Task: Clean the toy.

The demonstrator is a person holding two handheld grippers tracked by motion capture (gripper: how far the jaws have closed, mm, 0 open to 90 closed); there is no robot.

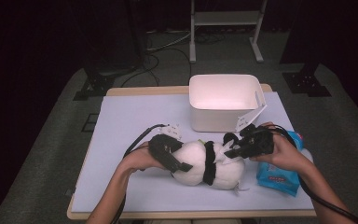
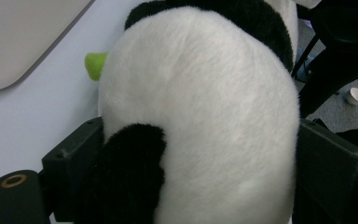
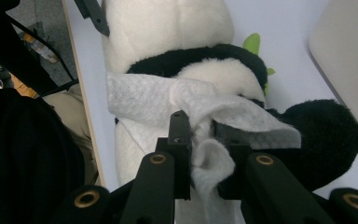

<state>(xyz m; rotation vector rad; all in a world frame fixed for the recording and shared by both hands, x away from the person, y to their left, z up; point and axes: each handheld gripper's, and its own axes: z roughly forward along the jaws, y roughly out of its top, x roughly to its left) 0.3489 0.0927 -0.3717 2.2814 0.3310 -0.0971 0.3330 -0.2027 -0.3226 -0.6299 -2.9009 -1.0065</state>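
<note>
A black-and-white panda plush [image 1: 214, 169] lies on its side on the table's near middle. My left gripper [image 1: 181, 159] has come in from the left, and its jaws stand wide on either side of the panda's white body [image 2: 200, 102], pressing into the fur. From the right, my right gripper [image 1: 230, 151] is shut on a crumpled white wipe [image 3: 149, 100]. That wipe lies spread over the panda [image 3: 168, 28] near its black band. The right gripper's fingertips [image 3: 200, 135] pinch a fold of it. A small green leaf [image 3: 253, 43] sticks out behind the plush.
A white plastic bin [image 1: 221, 100] with a paper tag [image 1: 247, 120] stands just behind the panda. A blue pack of wipes [image 1: 279, 175] lies under the right hand near the table's right edge. The pale mat [image 1: 135, 116] covers the tabletop.
</note>
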